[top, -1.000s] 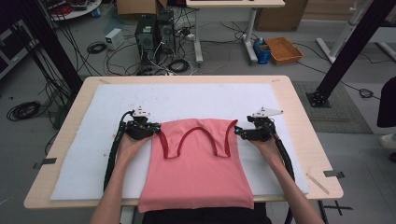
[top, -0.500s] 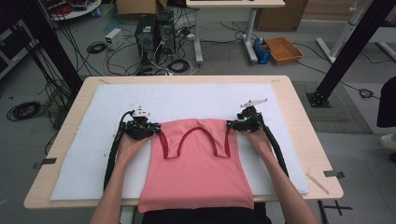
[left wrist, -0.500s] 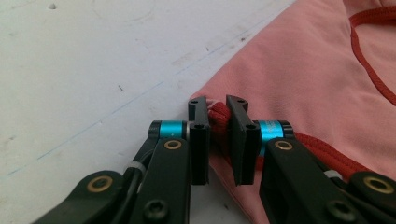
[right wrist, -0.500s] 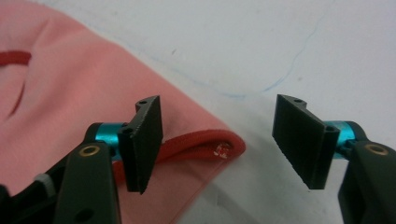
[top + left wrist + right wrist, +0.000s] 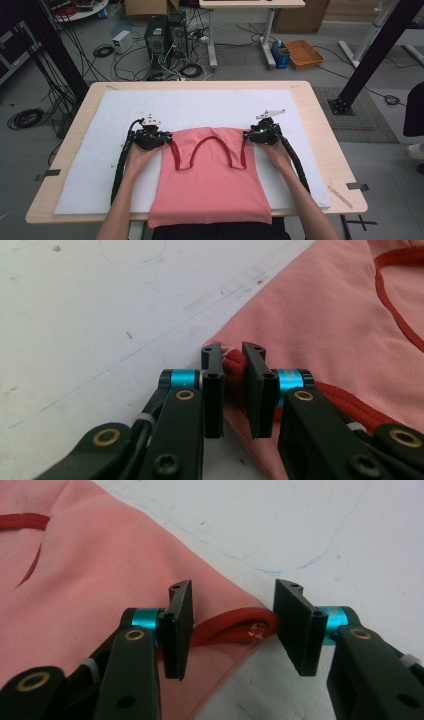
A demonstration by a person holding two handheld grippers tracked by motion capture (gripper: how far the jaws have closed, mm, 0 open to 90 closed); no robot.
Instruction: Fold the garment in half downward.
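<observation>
Around the pink top (image 5: 210, 185) lies only bare white mat (image 5: 90, 165).

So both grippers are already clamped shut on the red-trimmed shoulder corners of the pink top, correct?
Not quite. The left gripper is clamped on its corner of the pink top, but the right gripper is not shut yet. In the right gripper view its jaws have just been closing and stand apart, with the red trim lying between them and a clear gap beside the left-hand pad.
</observation>
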